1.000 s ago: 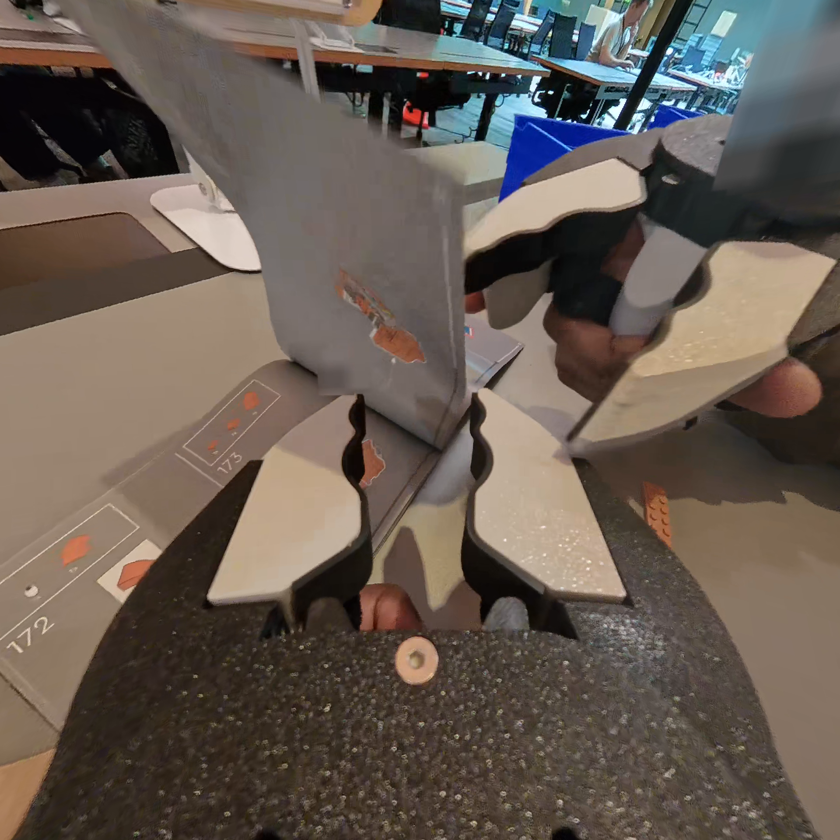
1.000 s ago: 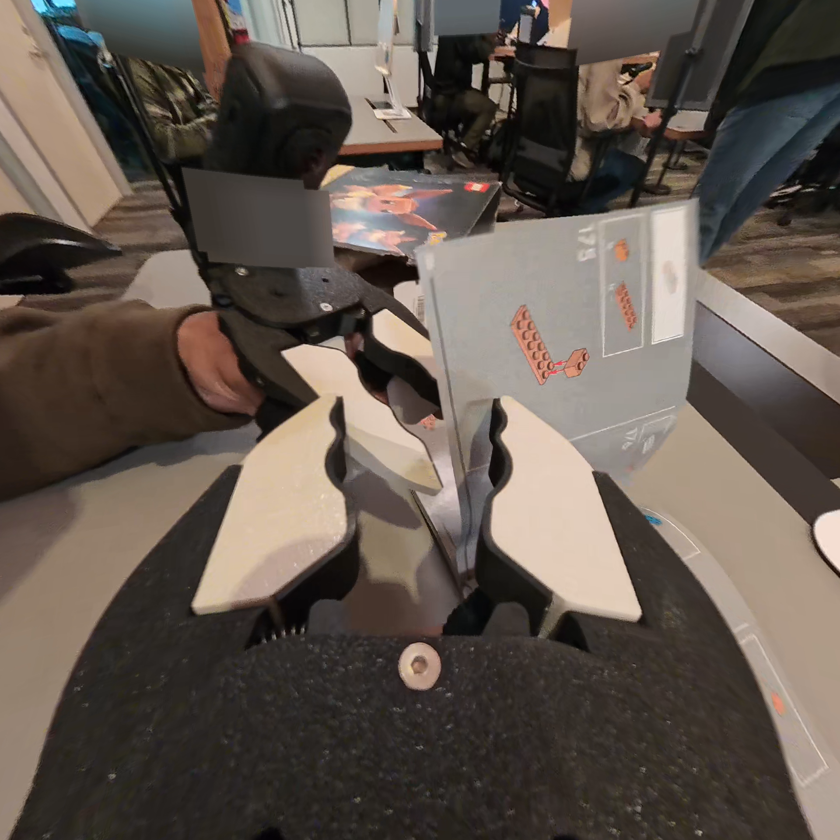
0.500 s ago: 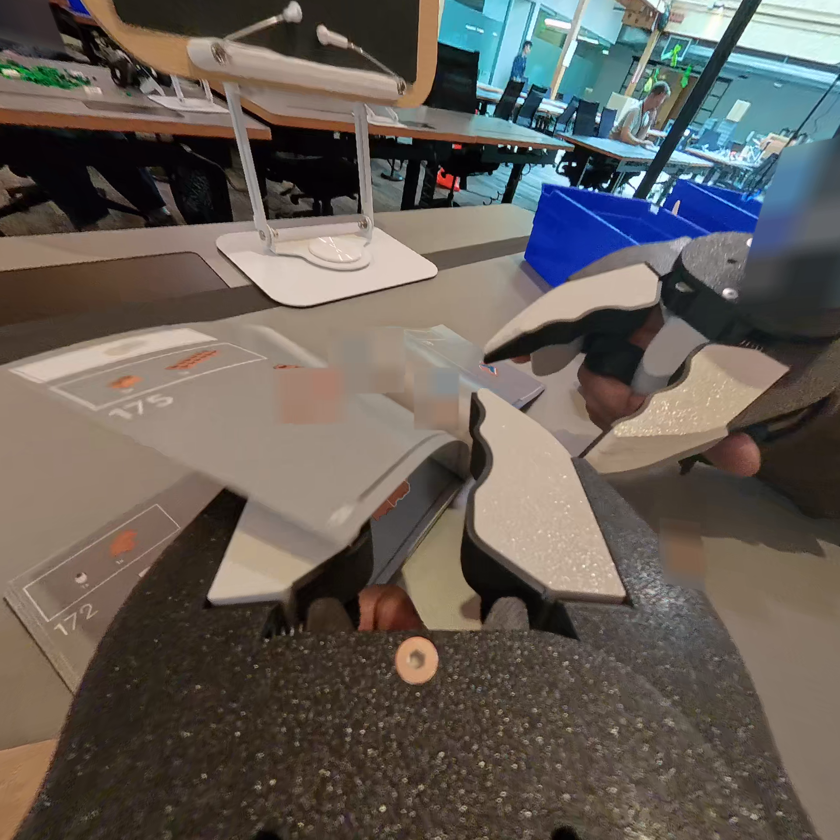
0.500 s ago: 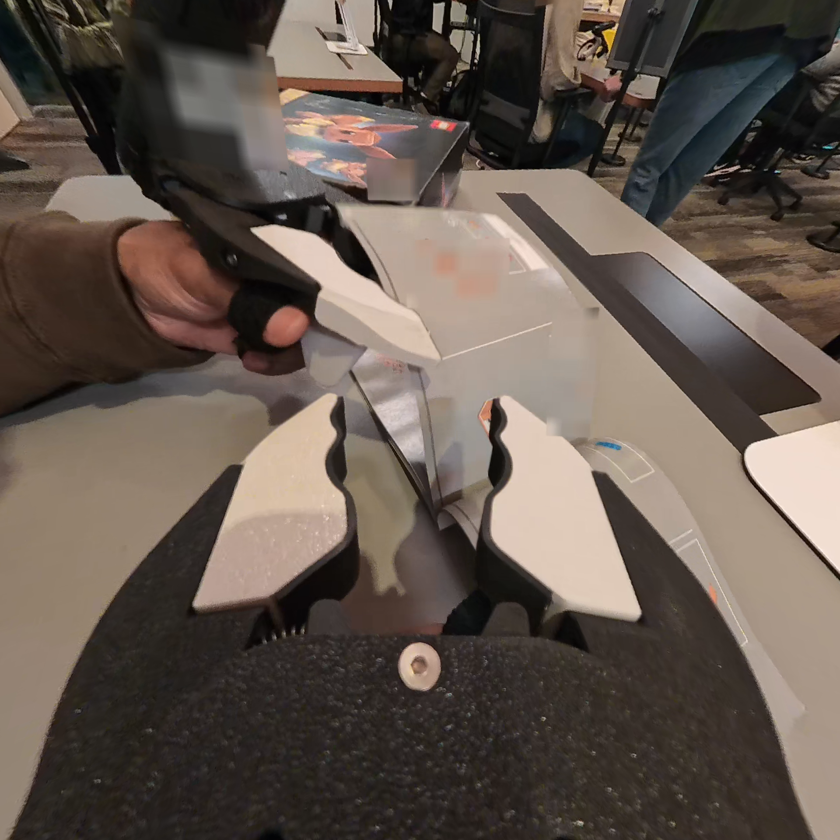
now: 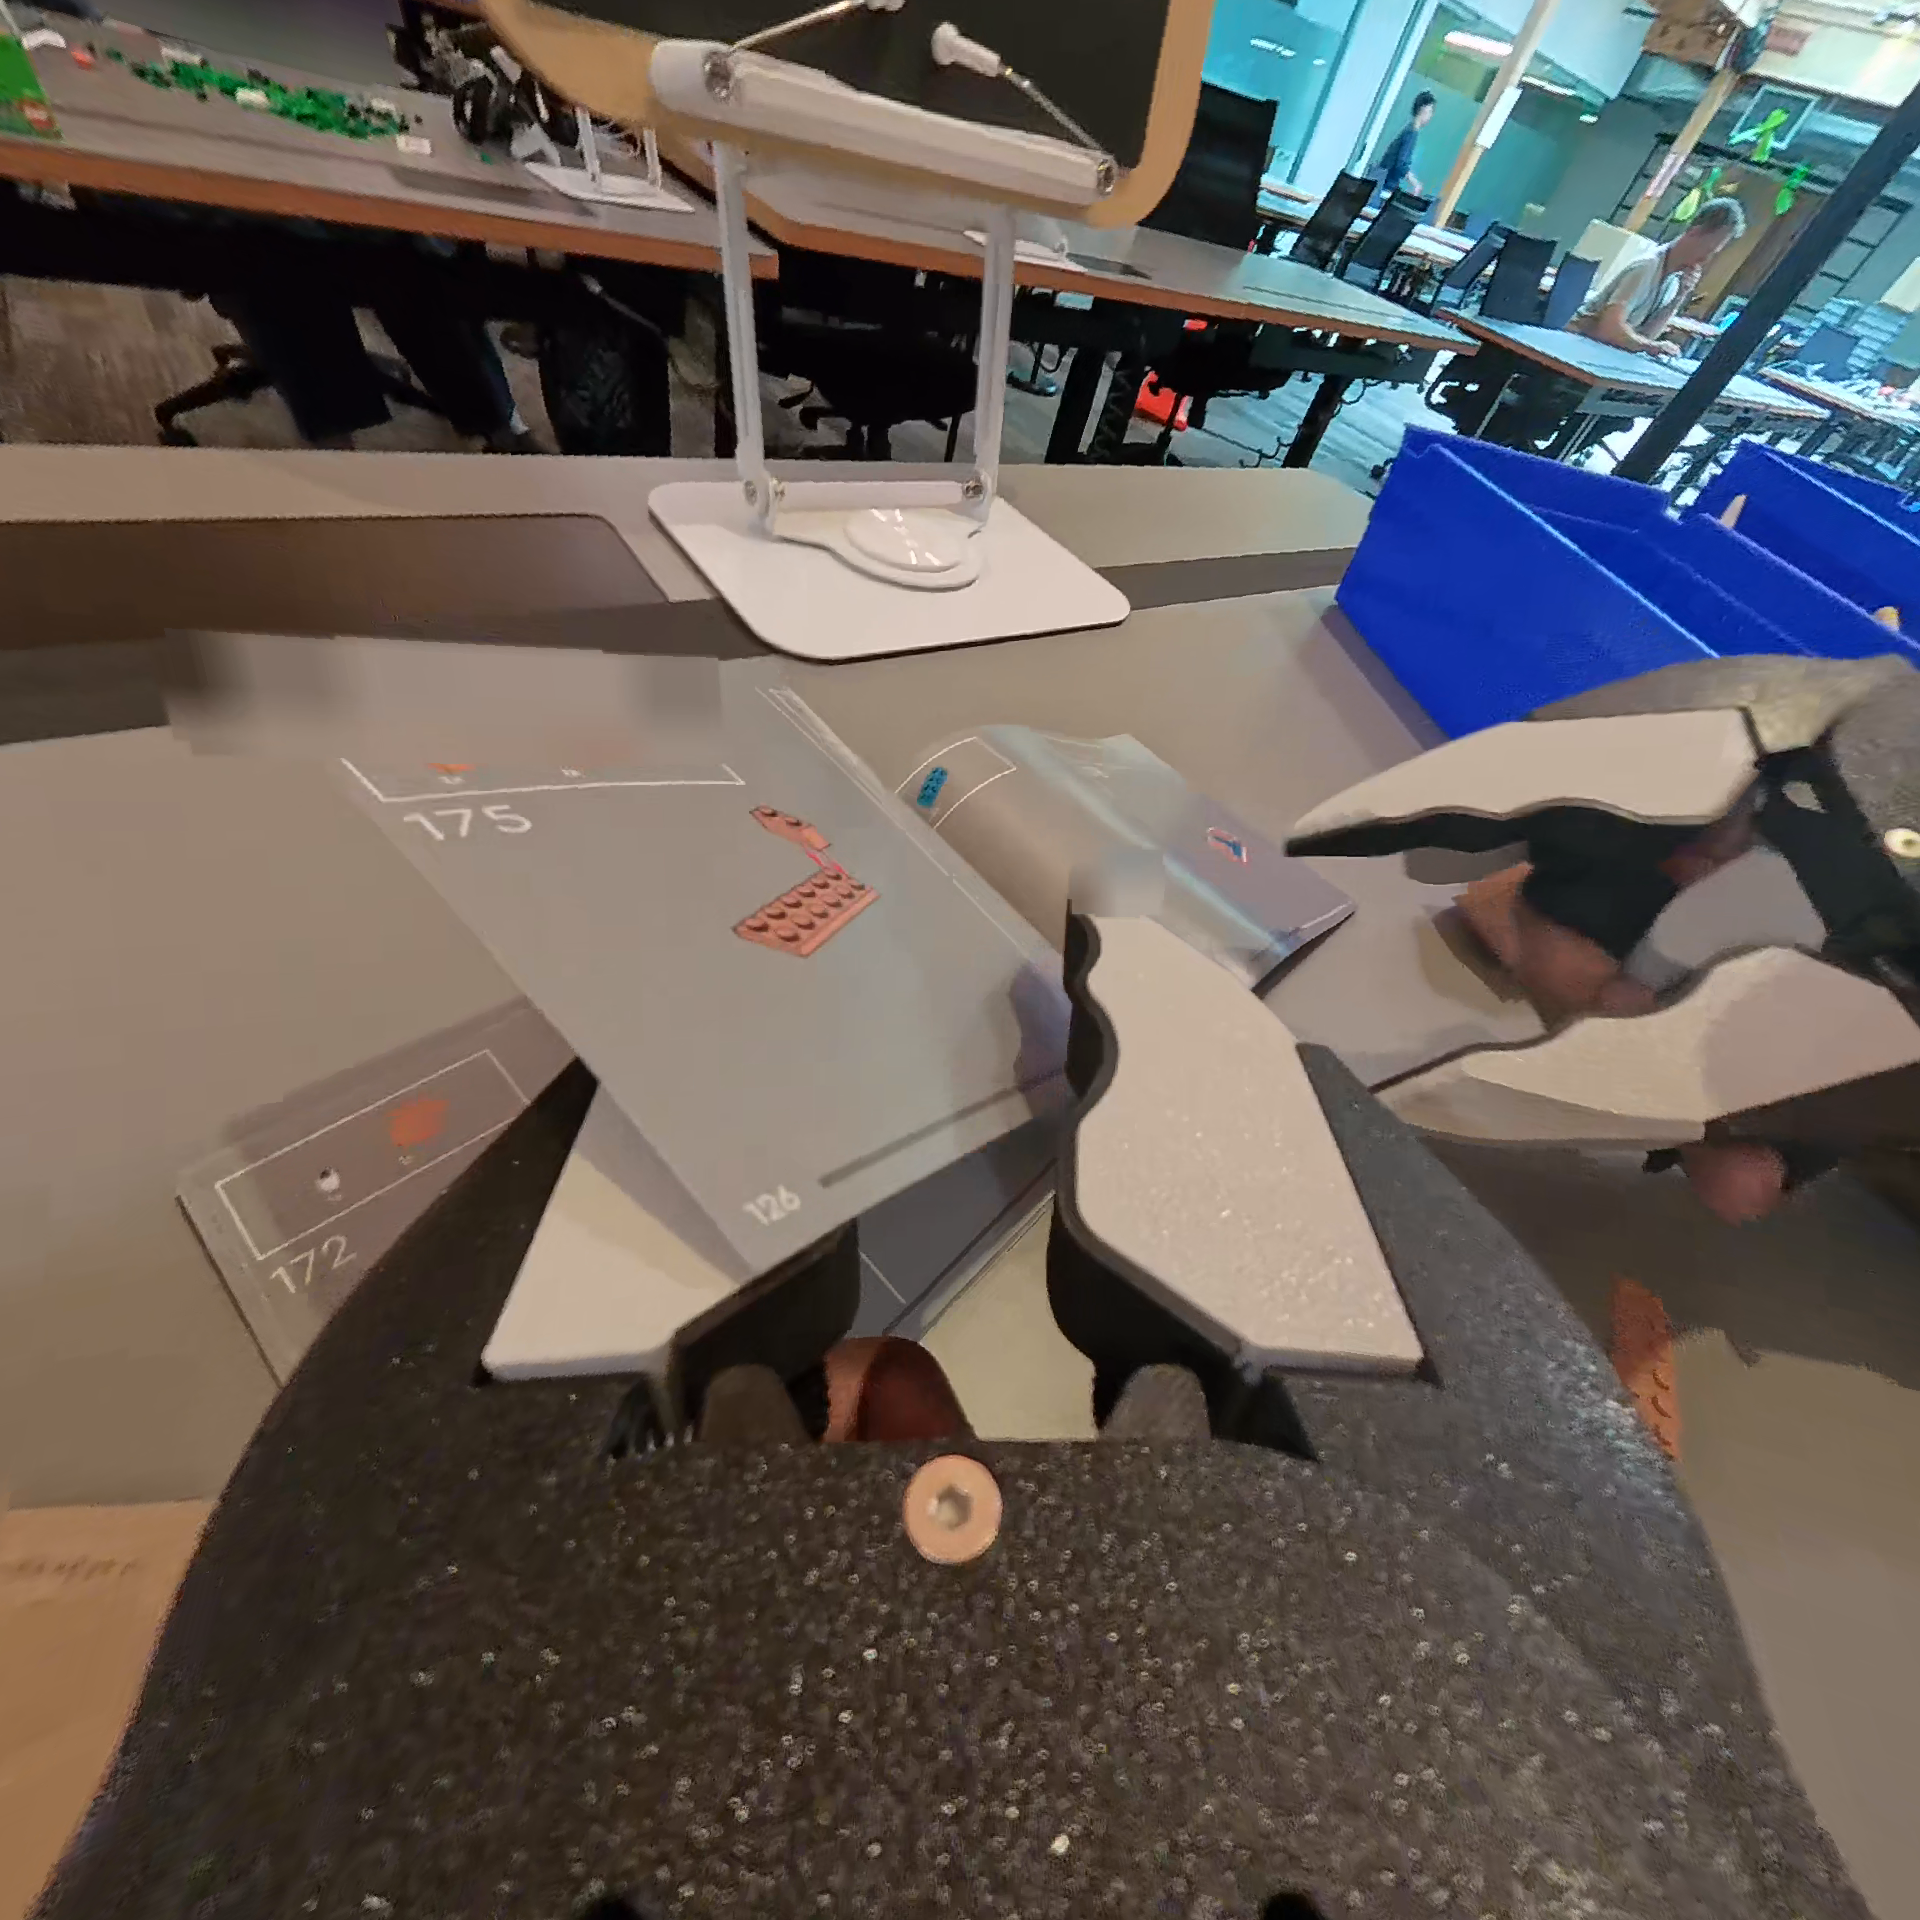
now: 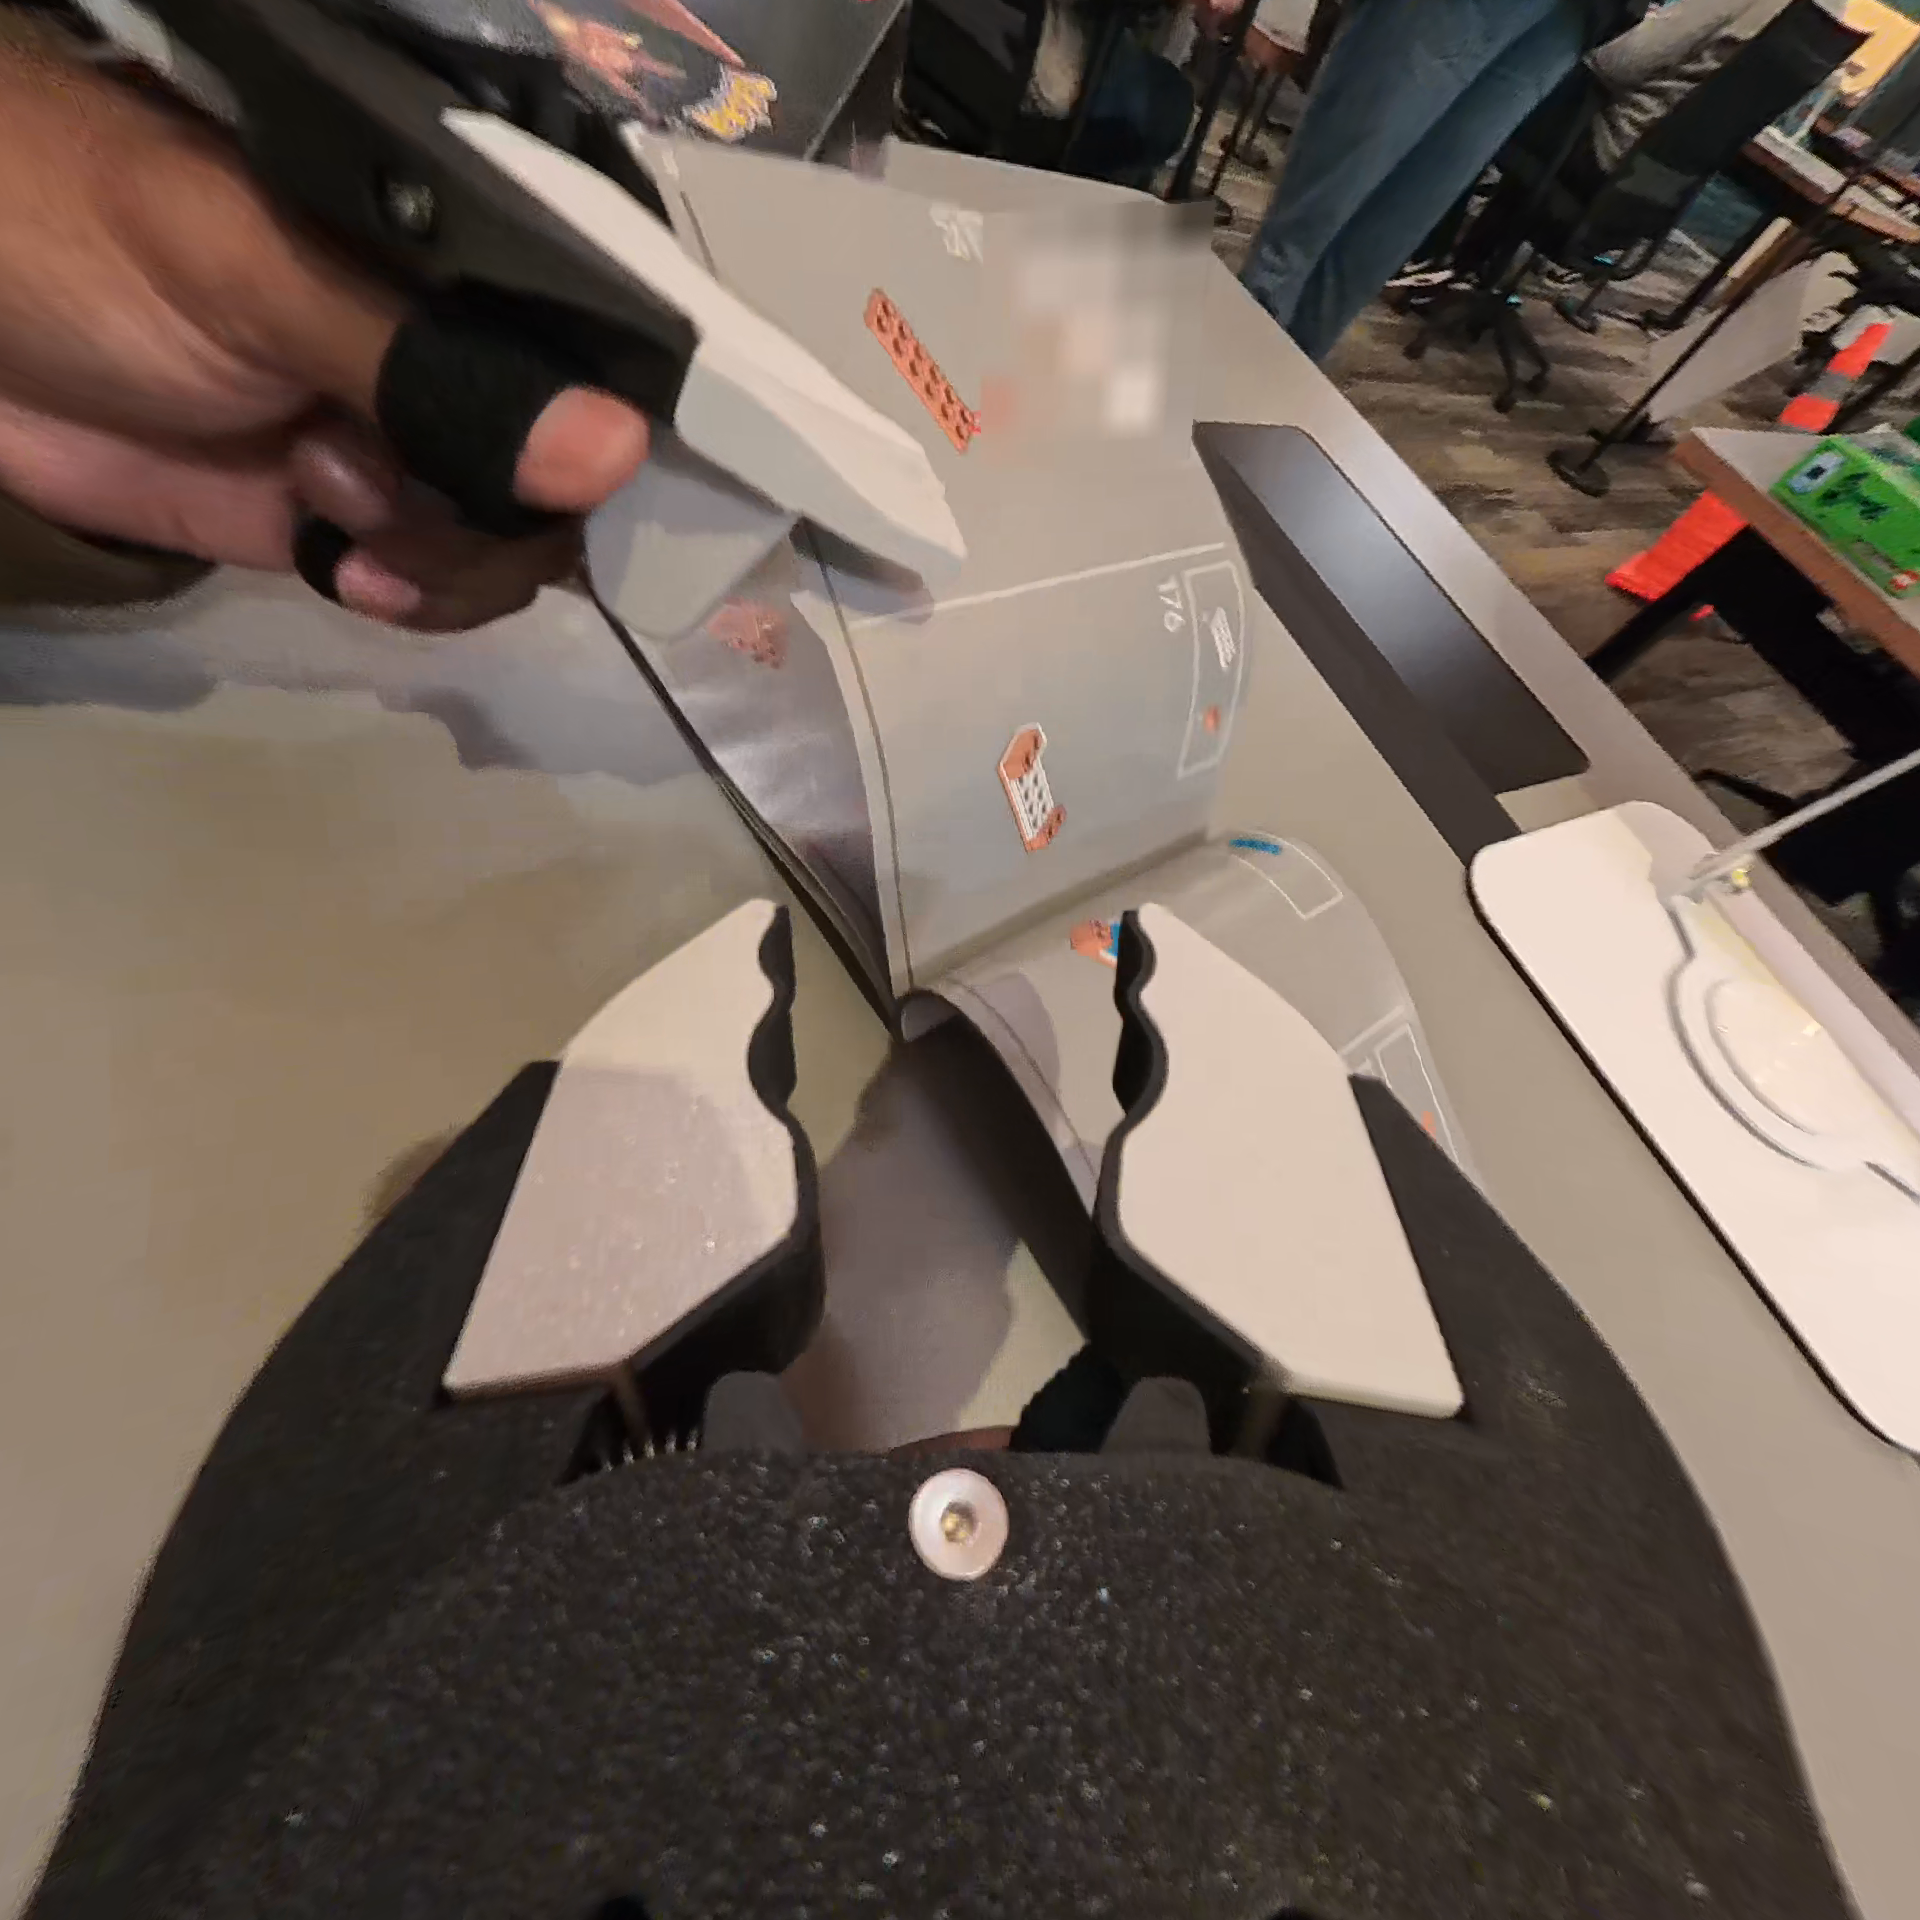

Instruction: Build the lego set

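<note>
Booklet of grey lego instructions point(image 5: 665, 966) open on matte grey table point(image 5: 208, 935), 1 page lying across left finger of left gripper point(image 5: 935, 997); fingers wide apart, clamping nothing. Right gripper point(image 6: 954, 920) likewise spread and empty, pointing at booklet's near corner. Only in left wrist view: blue plastic bins point(image 5: 1507, 603). Only in right wrist view: colourful printed set box point(image 6: 717, 99). Legible step numbers and brown brick diagrams on pages.
</note>
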Available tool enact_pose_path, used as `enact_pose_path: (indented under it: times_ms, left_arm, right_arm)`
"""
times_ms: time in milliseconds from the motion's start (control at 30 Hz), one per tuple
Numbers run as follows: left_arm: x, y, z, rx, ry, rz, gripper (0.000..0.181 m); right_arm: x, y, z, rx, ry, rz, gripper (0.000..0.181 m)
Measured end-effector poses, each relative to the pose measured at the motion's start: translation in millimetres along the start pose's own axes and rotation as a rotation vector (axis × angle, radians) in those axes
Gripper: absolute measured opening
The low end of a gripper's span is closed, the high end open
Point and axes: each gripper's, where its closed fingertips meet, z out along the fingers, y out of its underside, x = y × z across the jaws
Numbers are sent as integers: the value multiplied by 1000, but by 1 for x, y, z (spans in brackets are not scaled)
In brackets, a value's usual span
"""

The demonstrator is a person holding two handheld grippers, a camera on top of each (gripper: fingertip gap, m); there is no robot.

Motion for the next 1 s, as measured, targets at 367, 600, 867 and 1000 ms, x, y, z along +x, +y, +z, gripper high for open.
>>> enact_pose_path:
  times_ms: [367, 600, 867, 1000]
  left_arm:
    - [-24, 16, -13, -132, -77, 5, 38]
    - [-49, 30, -30, -262, -196, 57, 39]
    - [-78, 24, -48, -305, -389, 252, 39]
    - [-80, 10, -51, -249, -446, 366, 40]
  right_arm:
    - [-21, 19, -35, -39, -19, -26, 56]
    - [-36, 33, -46, -84, -85, -60, 55]
    - [-37, 43, -97, -99, -105, -114, 52]
    - [-19, 43, -151, -125, -88, -109, 49]
